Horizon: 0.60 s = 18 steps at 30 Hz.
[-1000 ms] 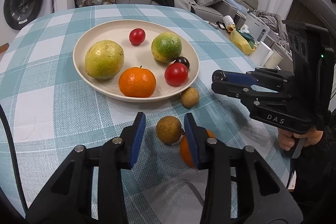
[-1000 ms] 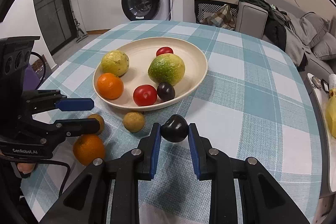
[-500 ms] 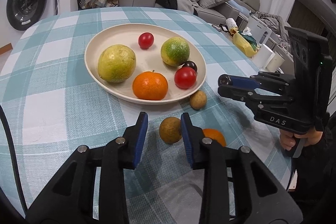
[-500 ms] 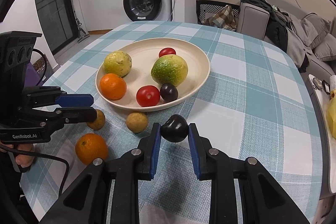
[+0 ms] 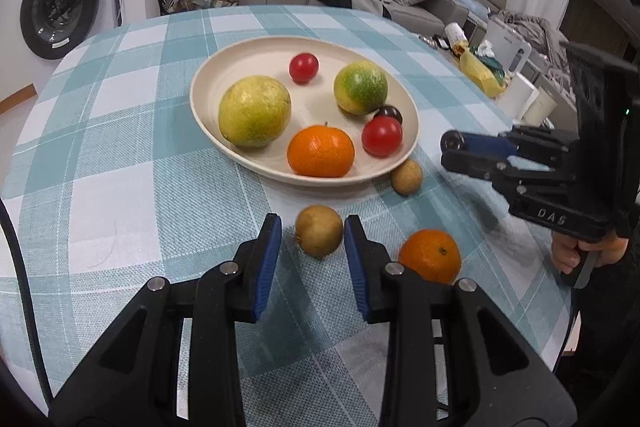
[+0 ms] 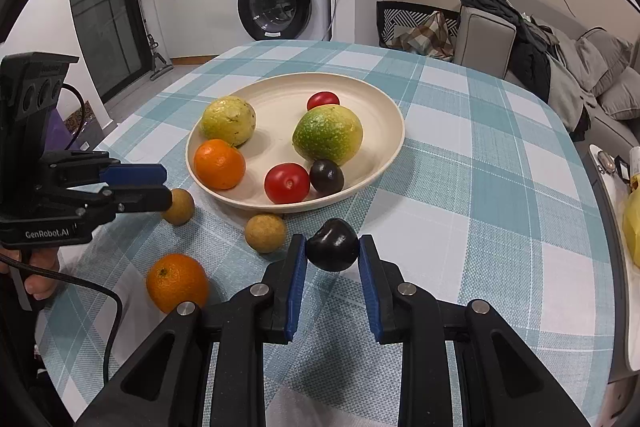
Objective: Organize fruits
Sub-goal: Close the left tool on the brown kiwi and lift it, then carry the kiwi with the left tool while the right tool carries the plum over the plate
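Both grippers loaded, plate next.
My right gripper (image 6: 333,247) clamps the dark plum (image 6: 332,245); the left gripper (image 5: 312,233) pinches the brown longan (image 5: 319,231). Plate (image 6: 390,151) lies up-frame, nearer my right.

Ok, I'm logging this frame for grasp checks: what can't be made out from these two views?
Left wrist view: whether the left gripper presses the brown fruit; it sits at the tips, gap on one side.
Right wrist view: that contact, hidden behind the gripper's own jaws.
Left wrist view: small dark fruit on the plate, mostly behind the red tomato.
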### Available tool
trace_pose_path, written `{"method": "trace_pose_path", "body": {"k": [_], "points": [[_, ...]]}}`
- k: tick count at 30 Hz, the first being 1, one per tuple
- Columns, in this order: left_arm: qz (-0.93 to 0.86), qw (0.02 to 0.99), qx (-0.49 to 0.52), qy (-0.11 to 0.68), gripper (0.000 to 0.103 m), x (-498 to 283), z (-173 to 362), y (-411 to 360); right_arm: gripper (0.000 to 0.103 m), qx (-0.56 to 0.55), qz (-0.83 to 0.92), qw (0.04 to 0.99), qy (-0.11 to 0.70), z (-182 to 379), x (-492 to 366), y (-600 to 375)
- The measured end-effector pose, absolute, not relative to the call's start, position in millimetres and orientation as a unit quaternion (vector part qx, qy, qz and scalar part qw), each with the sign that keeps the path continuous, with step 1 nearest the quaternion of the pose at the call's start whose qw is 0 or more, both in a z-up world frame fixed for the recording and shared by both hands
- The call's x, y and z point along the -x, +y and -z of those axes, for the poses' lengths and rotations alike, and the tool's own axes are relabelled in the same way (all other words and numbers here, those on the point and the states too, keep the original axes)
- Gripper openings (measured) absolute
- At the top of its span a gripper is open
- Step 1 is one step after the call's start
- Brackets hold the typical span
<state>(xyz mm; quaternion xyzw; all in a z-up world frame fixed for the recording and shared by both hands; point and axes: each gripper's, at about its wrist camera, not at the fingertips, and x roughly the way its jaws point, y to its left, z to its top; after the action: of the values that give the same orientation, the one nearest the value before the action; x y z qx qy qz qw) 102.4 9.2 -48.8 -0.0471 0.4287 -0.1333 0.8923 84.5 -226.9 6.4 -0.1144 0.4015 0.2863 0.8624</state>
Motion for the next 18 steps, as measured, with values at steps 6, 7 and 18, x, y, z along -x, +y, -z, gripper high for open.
{"method": "trace_pose_path", "body": {"k": [6, 7, 18], "points": [[0.136, 0.894, 0.036, 0.425, 0.025, -101.4, 55.3, -2.4, 0.027, 0.115, -0.287, 0.862, 0.401, -6.9, -84.3, -226.6], [0.137, 0.895, 0.034, 0.423, 0.024, -101.2, 54.9, -3.6, 0.027, 0.115, -0.287, 0.862, 0.401, -6.9, -84.4, -226.5], [0.142, 0.902, 0.046, 0.404, 0.024, -100.3, 44.8, -0.4, 0.027, 0.117, -0.291, 0.862, 0.398, -6.4, -82.2, -224.1]]}}
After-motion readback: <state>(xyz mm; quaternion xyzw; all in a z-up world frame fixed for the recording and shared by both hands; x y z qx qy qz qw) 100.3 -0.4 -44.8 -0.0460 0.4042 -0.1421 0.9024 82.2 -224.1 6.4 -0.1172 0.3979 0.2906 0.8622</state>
